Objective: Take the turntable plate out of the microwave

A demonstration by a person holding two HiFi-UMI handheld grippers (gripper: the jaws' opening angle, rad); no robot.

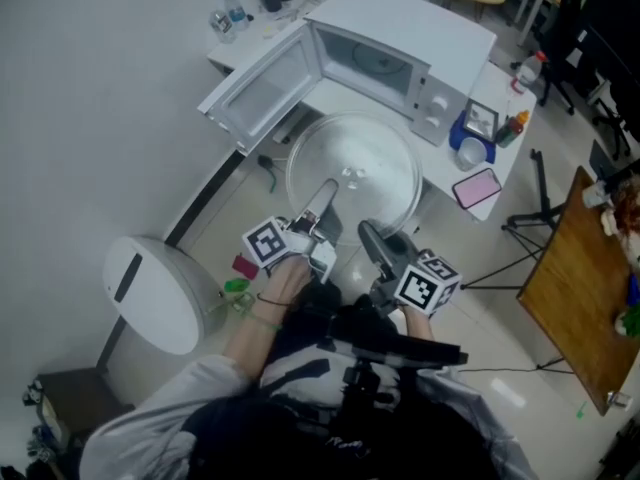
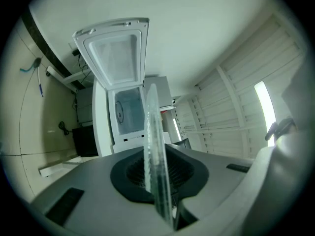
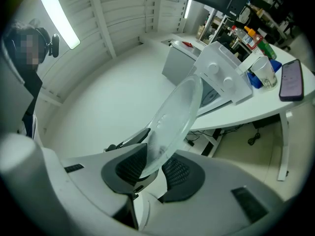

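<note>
Turntable plate (image 1: 352, 173): clear glass disc, out of the microwave (image 1: 400, 38), held in the air in front of the open cavity. In the head view it is roughly flat and overlaps the near edge of the white table (image 1: 500, 88), with floor below it. It is held at its near rim by both grippers.

Left gripper (image 2: 160, 181): jaws closed on the plate rim. In the left gripper view the glass runs edge-on, upright in the picture, between the dark ribbed pads, which are nearly together on it. The plate extends away from the jaws toward the microwave, whose door (image 2: 115, 53) stands swung open.

Right gripper (image 3: 152, 168): jaws clamped on the rim too, standing wider than the left pair. In the right gripper view the plate sits tilted between the two pads; it presses the left pad, while contact with the right pad is less clear. The plate reaches from the jaws toward the microwave's control side.

In the head view the left gripper is at the near-left of the rim and the right gripper at the near-right. The two are close together, marker cubes toward the person.

Around: a pink phone (image 1: 477, 187) and a blue holder (image 1: 472, 150) on the table right of the microwave, bottles (image 1: 228, 13) at the table's far left corner, a white round bin (image 1: 160, 293) on the floor at left, a wooden table (image 1: 570, 298) at right.
</note>
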